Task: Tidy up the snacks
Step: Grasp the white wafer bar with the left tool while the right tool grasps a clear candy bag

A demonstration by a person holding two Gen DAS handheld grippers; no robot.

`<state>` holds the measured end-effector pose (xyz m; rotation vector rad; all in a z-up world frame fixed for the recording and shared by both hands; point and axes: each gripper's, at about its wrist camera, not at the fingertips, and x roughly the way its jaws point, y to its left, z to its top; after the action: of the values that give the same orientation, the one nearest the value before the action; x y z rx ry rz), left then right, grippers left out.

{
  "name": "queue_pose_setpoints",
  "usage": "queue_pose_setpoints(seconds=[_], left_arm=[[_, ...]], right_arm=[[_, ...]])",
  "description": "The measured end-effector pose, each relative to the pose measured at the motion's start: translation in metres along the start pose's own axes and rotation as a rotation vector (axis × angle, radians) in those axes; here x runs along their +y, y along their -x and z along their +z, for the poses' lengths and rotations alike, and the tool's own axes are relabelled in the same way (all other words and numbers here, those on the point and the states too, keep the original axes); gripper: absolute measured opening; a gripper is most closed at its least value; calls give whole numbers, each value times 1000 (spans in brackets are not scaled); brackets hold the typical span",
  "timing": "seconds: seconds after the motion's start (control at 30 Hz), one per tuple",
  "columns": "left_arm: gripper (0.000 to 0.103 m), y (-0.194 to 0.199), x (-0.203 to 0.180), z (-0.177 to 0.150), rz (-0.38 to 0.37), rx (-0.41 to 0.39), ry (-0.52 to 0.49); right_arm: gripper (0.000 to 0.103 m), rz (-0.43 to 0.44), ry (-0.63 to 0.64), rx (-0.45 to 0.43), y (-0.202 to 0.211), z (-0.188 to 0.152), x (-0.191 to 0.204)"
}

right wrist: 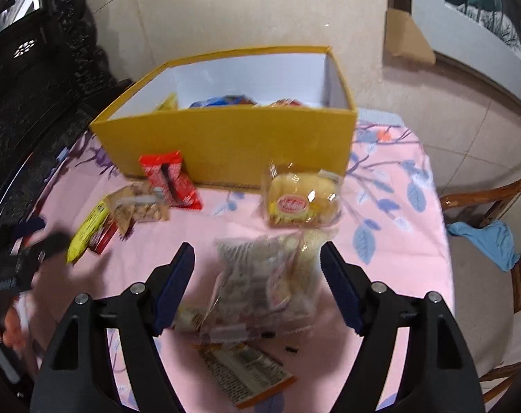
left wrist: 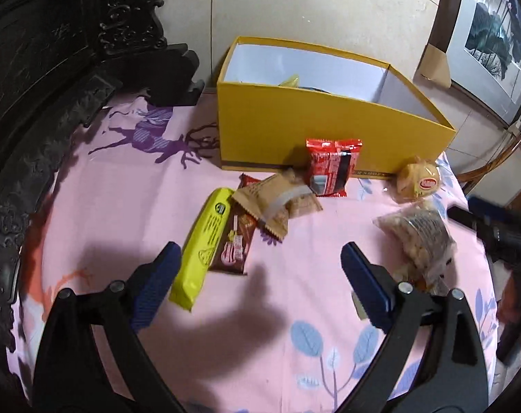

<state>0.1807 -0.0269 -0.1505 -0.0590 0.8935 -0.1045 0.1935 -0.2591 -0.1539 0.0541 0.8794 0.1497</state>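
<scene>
A yellow box stands at the back of the pink cloth with several snacks inside. In front lie a red packet, tan packets, a yellow-green bar, a brown bar, a yellow bun pack and a clear bag of nuts. My left gripper is open and empty, just right of the yellow-green bar. My right gripper is open, its fingers either side of the clear bag.
An orange flat packet lies near the front edge. Dark carved furniture lines the left. A wooden chair with a blue cloth stands to the right. A framed picture leans on the wall.
</scene>
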Motion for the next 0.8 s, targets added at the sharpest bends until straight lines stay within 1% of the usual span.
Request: queue_pose_setpoints(seconds=[0.07, 0.17, 0.27, 0.33, 0.5, 0.7, 0.73, 0.8], left_arm=[[96, 6, 0, -1, -15, -21, 4], [96, 7, -4, 2, -27, -38, -6], [96, 6, -12, 7, -41, -45, -13], [96, 8, -17, 10, -52, -56, -14], [96, 5, -21, 9, -61, -51, -28], [96, 1, -21, 7, -68, -28, -5], [96, 1, -21, 7, -68, -28, -7], [96, 1, -22, 7, -71, -28, -11]], right_arm=[[77, -8, -39, -27, 0, 10, -9], [77, -21, -60, -34, -10, 23, -18], [77, -38, -63, -21, -26, 33, -21], [77, -29, -80, -24, -29, 36, -22], [77, -38, -61, -26, -24, 30, -21], [77, -37, -39, 20, -23, 10, -18], [77, -49, -27, 23, -25, 8, -16], [77, -42, -28, 36, -29, 8, -16]])
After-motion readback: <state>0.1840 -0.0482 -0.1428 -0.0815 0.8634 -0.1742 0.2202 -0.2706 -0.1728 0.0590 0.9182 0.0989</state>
